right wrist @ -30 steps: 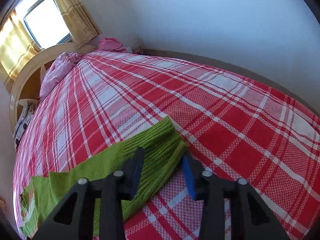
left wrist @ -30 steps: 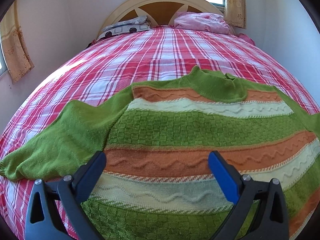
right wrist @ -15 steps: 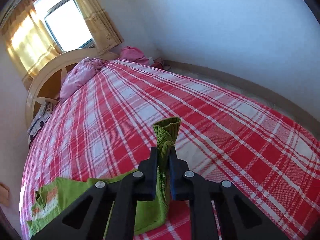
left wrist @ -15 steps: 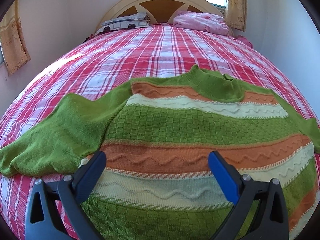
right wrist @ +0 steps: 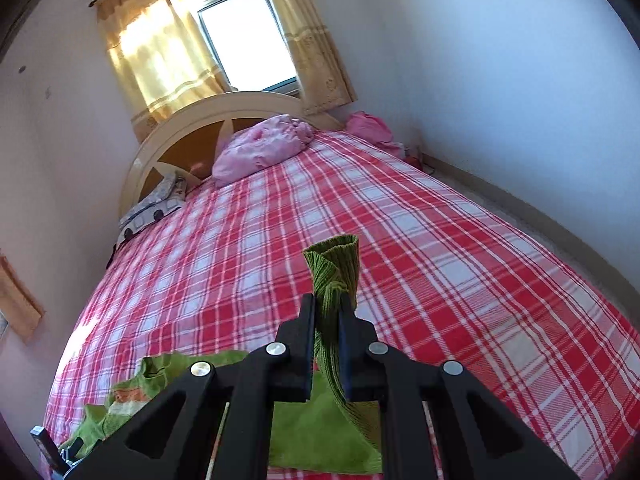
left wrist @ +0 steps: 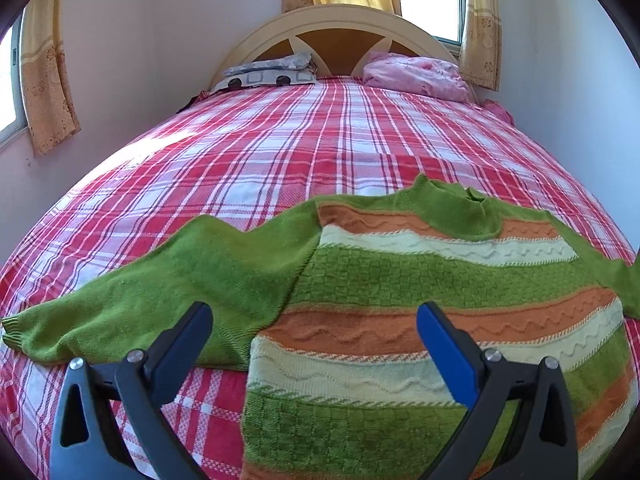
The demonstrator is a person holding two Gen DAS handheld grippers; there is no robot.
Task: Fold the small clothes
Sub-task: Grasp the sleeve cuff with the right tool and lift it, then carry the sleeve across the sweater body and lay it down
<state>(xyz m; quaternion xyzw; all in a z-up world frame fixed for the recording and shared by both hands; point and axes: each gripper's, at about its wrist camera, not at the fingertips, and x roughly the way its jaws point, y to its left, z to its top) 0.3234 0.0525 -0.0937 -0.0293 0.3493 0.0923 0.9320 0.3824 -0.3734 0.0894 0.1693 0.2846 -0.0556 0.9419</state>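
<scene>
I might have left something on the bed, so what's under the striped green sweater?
Only the red plaid bedspread shows around the green, orange and cream striped knit sweater. The sweater lies flat with no obvious lump, but whatever it covers is hidden.

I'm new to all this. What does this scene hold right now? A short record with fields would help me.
Place: bed with red plaid sheet
Garment: striped green sweater, lying flat on the sheet
Left sleeve: spread out flat on the sheet
Right sleeve cuff: lifted off the sheet, pinched in the right gripper
Left gripper: fingers wide apart above the sweater, holding nothing
At the headboard: pink bundle, patterned pillow
Fold: not yet made
</scene>
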